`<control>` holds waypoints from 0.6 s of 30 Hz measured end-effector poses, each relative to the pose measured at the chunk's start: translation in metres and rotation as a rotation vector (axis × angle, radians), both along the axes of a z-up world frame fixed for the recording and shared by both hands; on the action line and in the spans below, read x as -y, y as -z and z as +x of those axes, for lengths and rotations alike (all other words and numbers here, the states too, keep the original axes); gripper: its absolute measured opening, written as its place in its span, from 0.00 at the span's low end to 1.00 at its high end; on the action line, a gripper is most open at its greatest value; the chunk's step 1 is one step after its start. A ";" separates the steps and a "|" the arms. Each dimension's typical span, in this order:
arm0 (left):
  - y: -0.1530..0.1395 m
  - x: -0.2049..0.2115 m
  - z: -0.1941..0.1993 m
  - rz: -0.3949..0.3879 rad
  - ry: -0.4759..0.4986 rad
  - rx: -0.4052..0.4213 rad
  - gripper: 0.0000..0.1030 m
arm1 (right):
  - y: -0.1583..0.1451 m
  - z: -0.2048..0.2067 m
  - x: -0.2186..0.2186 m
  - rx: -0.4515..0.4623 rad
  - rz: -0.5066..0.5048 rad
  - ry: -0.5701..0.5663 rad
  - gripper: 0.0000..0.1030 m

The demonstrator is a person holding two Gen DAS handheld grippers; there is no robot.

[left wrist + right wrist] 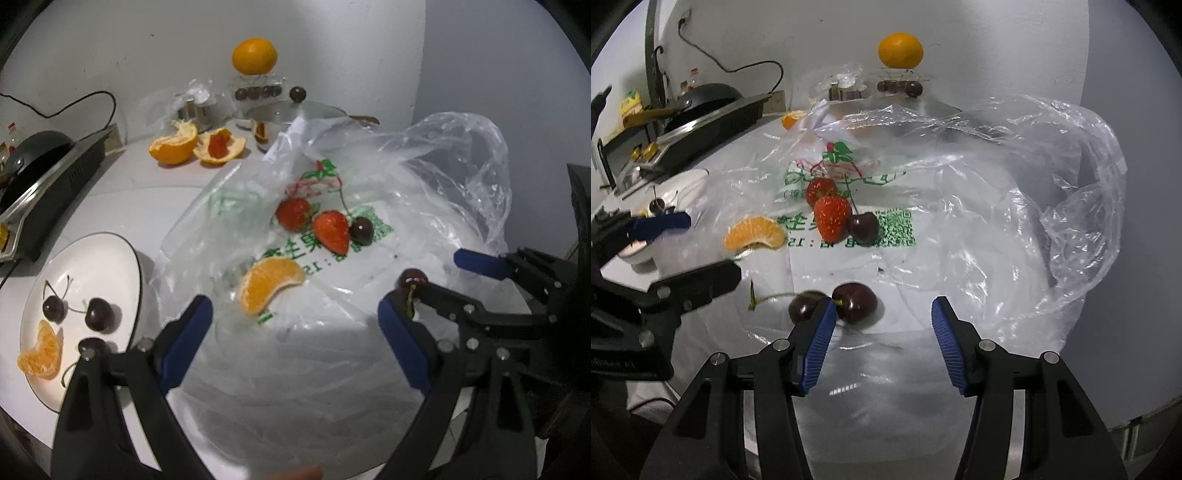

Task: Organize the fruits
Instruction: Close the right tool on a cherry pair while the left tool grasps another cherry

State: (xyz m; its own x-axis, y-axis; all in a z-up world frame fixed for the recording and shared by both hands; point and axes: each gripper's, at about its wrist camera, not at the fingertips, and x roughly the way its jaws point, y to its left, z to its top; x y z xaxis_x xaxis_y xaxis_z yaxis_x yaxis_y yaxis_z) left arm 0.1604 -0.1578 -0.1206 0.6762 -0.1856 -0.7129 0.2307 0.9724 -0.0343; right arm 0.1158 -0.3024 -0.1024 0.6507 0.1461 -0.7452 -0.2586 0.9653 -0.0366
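A clear plastic bag [369, 192] lies spread on the white counter. On it are two strawberries [293, 214] [332, 230], a dark cherry [362, 230] and an orange segment [269, 288]. My left gripper [295, 328] hovers open over the bag, just short of that segment. To its left, a white plate [122, 258] holds three cherries [98, 314] and another orange segment [42, 354]. My right gripper [882, 325] stands open low over the bag's near part. Two cherries [855, 302] [807, 306] lie at its left pad, one on each side of the tip.
At the back, a whole orange [255, 55] sits on a clear stand above more cherries. Orange peels [173, 144] and a lidded pot [295, 110] lie near it. A cooktop with a black pan [37, 166] stands at the left. The bag's crumpled edge [1082, 221] rises on the right.
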 end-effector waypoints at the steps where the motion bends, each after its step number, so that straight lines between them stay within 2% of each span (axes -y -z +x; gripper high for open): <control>1: 0.000 0.000 0.000 -0.002 0.001 -0.001 0.89 | 0.000 0.003 0.002 -0.008 0.016 0.003 0.56; 6: 0.002 0.000 0.002 -0.009 0.012 -0.005 0.89 | 0.003 0.011 0.005 -0.035 0.054 0.001 0.55; 11: 0.003 -0.001 0.004 -0.019 0.016 -0.011 0.89 | 0.006 0.020 0.014 -0.080 0.170 0.018 0.55; 18: 0.003 -0.002 0.002 -0.032 0.030 -0.015 0.89 | 0.009 0.028 0.022 -0.114 0.250 0.021 0.54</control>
State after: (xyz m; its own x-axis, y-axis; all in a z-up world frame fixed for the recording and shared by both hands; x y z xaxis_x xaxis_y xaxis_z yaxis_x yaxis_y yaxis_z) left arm 0.1629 -0.1557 -0.1237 0.6593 -0.2290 -0.7162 0.2595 0.9633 -0.0692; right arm 0.1434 -0.3242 -0.1113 0.5697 0.3217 -0.7563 -0.2270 0.9460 0.2314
